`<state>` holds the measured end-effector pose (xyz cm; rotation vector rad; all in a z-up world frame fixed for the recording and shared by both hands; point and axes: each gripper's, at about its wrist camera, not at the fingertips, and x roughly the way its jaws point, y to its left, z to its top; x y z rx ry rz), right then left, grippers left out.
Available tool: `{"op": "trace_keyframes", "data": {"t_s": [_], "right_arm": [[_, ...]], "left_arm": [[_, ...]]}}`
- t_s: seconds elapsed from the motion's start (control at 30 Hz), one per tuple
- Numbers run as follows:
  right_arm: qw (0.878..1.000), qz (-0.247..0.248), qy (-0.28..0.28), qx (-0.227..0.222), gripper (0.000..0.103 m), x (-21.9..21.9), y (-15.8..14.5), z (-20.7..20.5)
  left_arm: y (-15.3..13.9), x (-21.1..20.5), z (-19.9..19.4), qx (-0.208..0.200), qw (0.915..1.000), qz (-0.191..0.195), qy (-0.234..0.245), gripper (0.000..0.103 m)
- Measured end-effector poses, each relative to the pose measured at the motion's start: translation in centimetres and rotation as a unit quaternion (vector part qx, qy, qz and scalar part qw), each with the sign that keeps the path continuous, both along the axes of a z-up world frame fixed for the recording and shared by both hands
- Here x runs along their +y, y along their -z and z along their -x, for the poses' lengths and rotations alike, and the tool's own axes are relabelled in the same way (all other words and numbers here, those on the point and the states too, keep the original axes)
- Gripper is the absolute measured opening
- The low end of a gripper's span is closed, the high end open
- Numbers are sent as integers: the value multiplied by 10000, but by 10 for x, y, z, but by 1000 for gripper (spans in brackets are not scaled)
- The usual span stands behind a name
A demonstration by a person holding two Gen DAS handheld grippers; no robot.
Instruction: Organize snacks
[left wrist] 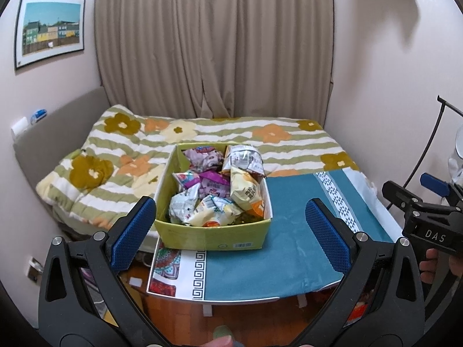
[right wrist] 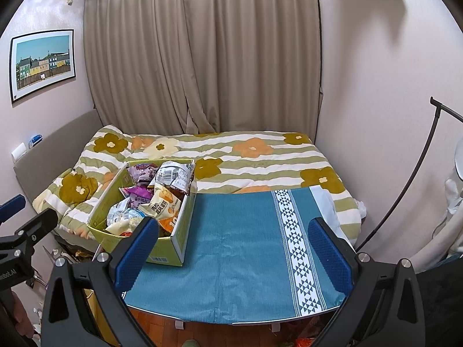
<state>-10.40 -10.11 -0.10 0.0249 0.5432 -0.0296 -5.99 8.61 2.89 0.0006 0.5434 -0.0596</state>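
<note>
A yellow-green cardboard box (left wrist: 212,238) heaped with snack packets (left wrist: 220,190) stands at the far left corner of a small table (right wrist: 202,322) covered by a teal cloth (right wrist: 237,257); the box's left wall lies along the table's left edge and its far end reaches toward the bed with the flowered quilt (right wrist: 254,156). The cloth's near and right portions, up to the white patterned band (right wrist: 298,260), are bare. The left gripper (left wrist: 231,232) hovers before the box, blue pads spread wide, holding nothing. The right gripper (right wrist: 233,250) hangs over the near edge, likewise spread and holding nothing.
</note>
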Motion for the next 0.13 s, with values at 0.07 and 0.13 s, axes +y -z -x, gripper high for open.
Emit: {"op": "trace_keyframes", "data": {"t_s": [0.07,0.13], "right_arm": [[10000,-15,-21,7,103,3,0,-1],[10000,-18,-25,26,103,5,1,-3]], "left_arm": [[-1,-1,2,-60,9999,-81,-60,102],[0,-2,3,-112,9998,-140,-80,103]]}}
